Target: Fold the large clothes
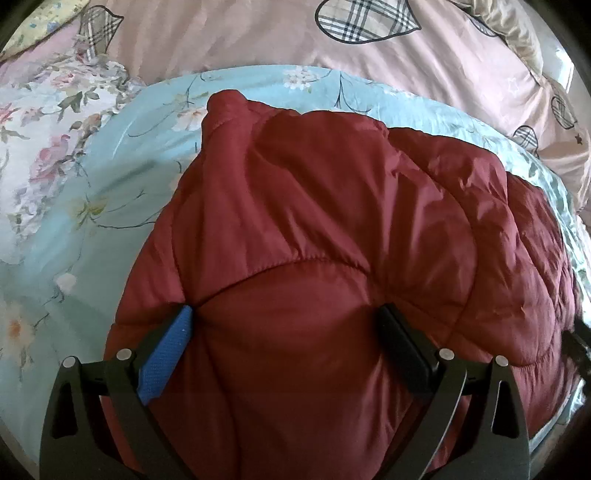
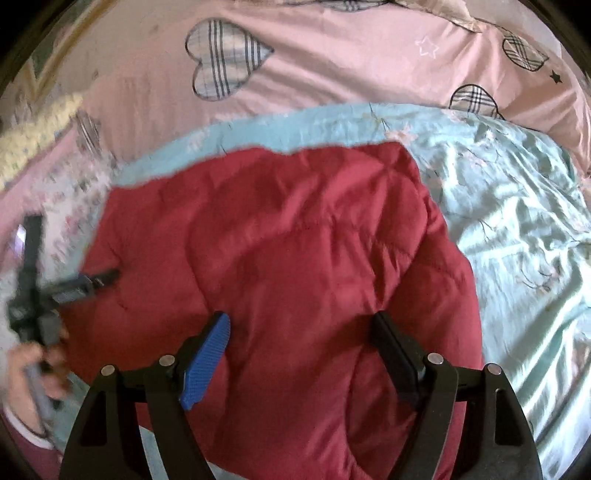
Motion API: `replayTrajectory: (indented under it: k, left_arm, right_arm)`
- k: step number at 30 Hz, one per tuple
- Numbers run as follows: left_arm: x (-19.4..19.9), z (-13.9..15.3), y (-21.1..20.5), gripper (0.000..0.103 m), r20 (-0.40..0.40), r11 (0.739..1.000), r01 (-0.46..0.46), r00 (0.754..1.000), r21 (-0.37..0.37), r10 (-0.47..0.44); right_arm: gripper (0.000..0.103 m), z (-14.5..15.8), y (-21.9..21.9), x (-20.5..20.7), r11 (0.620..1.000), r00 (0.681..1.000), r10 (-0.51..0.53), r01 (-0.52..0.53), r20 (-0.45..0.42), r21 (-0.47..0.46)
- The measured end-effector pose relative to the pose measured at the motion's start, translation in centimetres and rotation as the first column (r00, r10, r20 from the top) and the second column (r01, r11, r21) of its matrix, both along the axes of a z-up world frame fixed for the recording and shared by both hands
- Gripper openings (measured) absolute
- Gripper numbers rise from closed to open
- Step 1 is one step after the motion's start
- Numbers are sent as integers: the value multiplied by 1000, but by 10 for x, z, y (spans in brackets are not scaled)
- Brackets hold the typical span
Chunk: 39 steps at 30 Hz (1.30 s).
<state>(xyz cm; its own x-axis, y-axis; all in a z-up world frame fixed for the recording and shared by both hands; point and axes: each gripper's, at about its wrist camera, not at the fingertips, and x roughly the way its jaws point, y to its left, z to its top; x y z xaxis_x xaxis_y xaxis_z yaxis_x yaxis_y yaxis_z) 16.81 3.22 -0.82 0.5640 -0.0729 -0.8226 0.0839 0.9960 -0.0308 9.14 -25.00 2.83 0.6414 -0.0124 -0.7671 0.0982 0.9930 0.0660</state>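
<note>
A dark red quilted puffer jacket (image 1: 332, 240) lies bunched in a folded heap on a light blue floral bedspread (image 1: 74, 229). My left gripper (image 1: 288, 314) is open, its blue and black fingers spread wide and pressed against the jacket's near part. The jacket also fills the right wrist view (image 2: 288, 240). My right gripper (image 2: 299, 321) is open over the jacket's near edge, holding nothing. The left gripper (image 2: 99, 277) shows blurred at the jacket's left side in the right wrist view, held by a hand.
A pink duvet with plaid hearts (image 1: 258, 33) lies beyond the blue bedspread (image 2: 517, 221). A pale yellow floral pillow (image 2: 33, 140) sits at far left. A beige cloth (image 1: 517, 33) lies at the far right.
</note>
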Motion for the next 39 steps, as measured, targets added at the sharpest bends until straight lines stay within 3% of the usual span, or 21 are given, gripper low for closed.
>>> replayTrajectory:
  k: [7,10,14,20,24,39]
  left_arm:
    - [-50,28,2,99,28,999,12,1000,-38,-11]
    - [-72,31,-4,99,35,1000,22,999,-20,-21]
    - [-73,13,-14,99,2,999,37,999,39,-37]
    - [-71,11,-14,100,1,999,33,999,29,-33]
    - [-72,7,-13,103,8,999,31,999,32,-31]
    - [-68,-2,-15,103,28,999,38,999,39,-39]
  right_arm:
    - [80,-8,-5,-2,1000,1000,-5,5,7,6]
    - [80,-10,-7,-3,1000,1000,-7,7,15,7]
    - [80,1,-2,-10,1000,999,-20,20,27,-2]
    - [82,24,8,-23,1000,997,12,-10,79,-18]
    - [81,-3,1,-11,1000,1000,-6,6,8,-24]
    - [83,-18,-2,-14,999,999,-7,9,49,-32]
